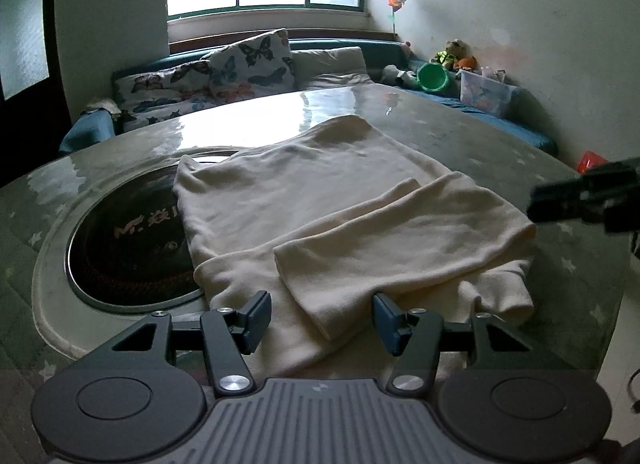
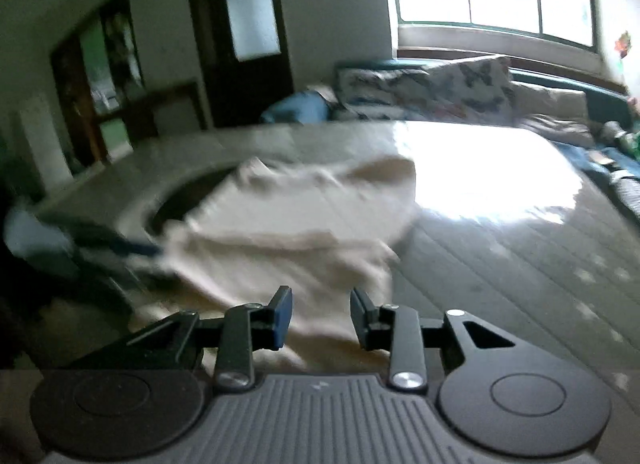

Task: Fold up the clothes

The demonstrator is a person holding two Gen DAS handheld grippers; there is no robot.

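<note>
A cream garment [image 1: 320,200] lies flat on the glossy table [image 1: 480,136], with a sleeve [image 1: 400,232] folded across its near half. My left gripper [image 1: 320,316] hovers open over the garment's near edge; cloth shows in the gap but neither pad presses on it. My right gripper [image 1: 580,200] comes in from the right, just off the garment's right edge. The right wrist view is blurred: the right gripper [image 2: 320,316] is open above the garment [image 2: 288,224], its blue pads apart and nothing pinched. The left gripper [image 2: 100,240] shows as a dark smear at that view's left.
A round dark cooktop [image 1: 128,248] is set into the table, partly under the garment's left side. Behind the table runs a sofa with butterfly cushions [image 1: 248,60], a green bucket [image 1: 432,78] and a clear plastic box [image 1: 484,92]. The table's edge curves away on the right.
</note>
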